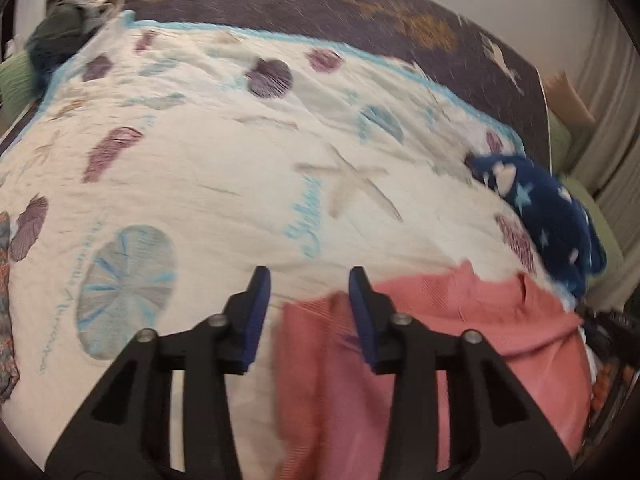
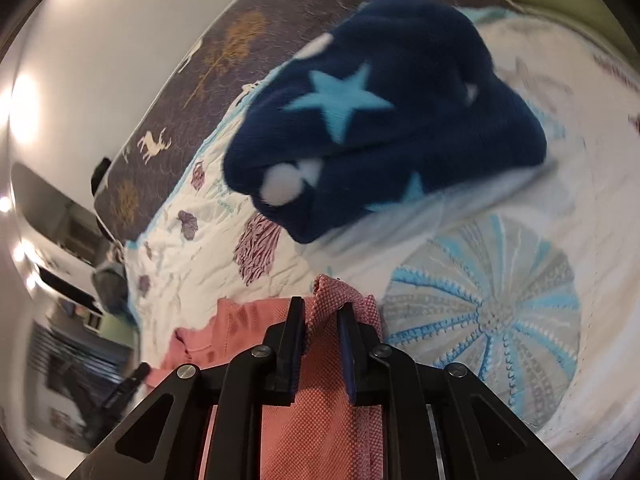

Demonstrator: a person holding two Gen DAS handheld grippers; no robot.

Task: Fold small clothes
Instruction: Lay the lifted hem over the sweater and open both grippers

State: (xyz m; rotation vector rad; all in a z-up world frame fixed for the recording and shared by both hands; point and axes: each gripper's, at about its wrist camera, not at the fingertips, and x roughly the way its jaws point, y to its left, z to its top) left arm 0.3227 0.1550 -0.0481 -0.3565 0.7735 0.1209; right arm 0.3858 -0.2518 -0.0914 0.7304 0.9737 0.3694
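Right wrist view shows my right gripper [image 2: 320, 312] with narrow jaws around a bunched edge of the soft, light pink shirt [image 2: 320, 408] on the bed [image 2: 280, 280], seemingly loose, while my left gripper [image 1: 308, 280] hangs empty, jaws parted, so hems suit best.

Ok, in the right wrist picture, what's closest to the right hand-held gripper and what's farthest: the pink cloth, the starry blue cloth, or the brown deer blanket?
1. Pink cloth, between its fingers.
2. Starry blue cloth, ahead on the white quilt.
3. Brown deer blanket, beyond, upper left.
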